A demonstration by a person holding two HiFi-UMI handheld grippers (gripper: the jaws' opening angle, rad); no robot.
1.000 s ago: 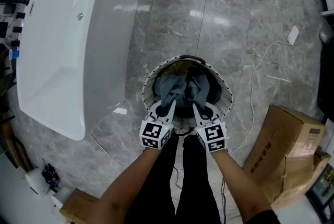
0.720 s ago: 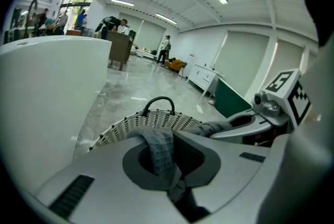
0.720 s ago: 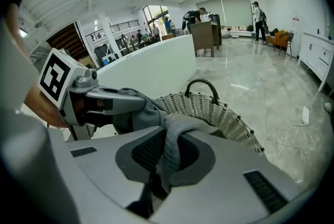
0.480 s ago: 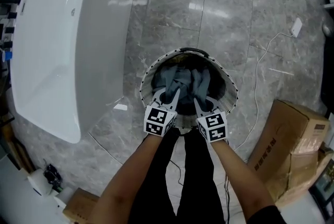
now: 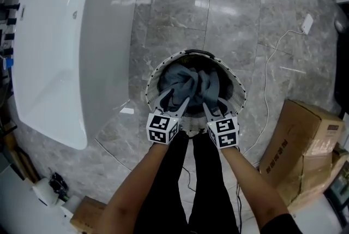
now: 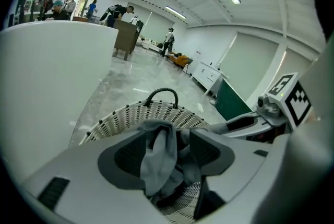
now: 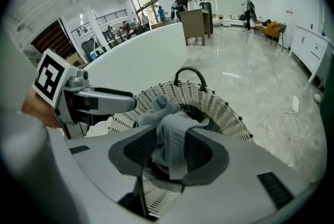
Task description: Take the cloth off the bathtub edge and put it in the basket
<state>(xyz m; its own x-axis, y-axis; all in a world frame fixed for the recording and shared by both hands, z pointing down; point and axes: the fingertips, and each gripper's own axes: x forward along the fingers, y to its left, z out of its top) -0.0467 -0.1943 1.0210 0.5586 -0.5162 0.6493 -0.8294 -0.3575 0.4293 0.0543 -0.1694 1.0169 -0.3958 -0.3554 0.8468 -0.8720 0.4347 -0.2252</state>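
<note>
We have the grey cloth point(image 5: 188, 81) already bunched inside the basket point(image 5: 154, 79), heaped to about its rim. Its top folds rise between our two claws at the basket's near side. The left gripper point(image 5: 174, 99) is opening: its jaws stand wide apart, and a limp fold hangs between them, lying against one pad point(image 6: 122, 157) rather than pinched. The right gripper point(image 5: 215, 105), over the same near rim just rightward, is opening too. A thicker fold droops between its pads point(image 7: 138, 152) and brushes both, but we judge it loose, not clamped.

To us the cloth looks light, soft and floppy. It sags wherever nothing bears it, and it may cling to the pads as they part. If it had to be taken up again, we would pinch a raised ridge at the top of the heap, not a flat spread. The basket is an openwork weave and probably light itself, so a dragging fold could tug it.

Left of the basket, well apart, lies the white bathtub point(image 5: 60, 47), with no cloth showing on its edge. The person's legs point(image 5: 196, 184) stand just at the basket's near side. On its far rim sits a dark handle point(image 5: 199, 53). To the basket's right a white cable point(image 5: 267, 83) trails over the floor, and farther right stands a cardboard box point(image 5: 300, 143). None of these is in the way; the space above the basket's mouth is free.
</note>
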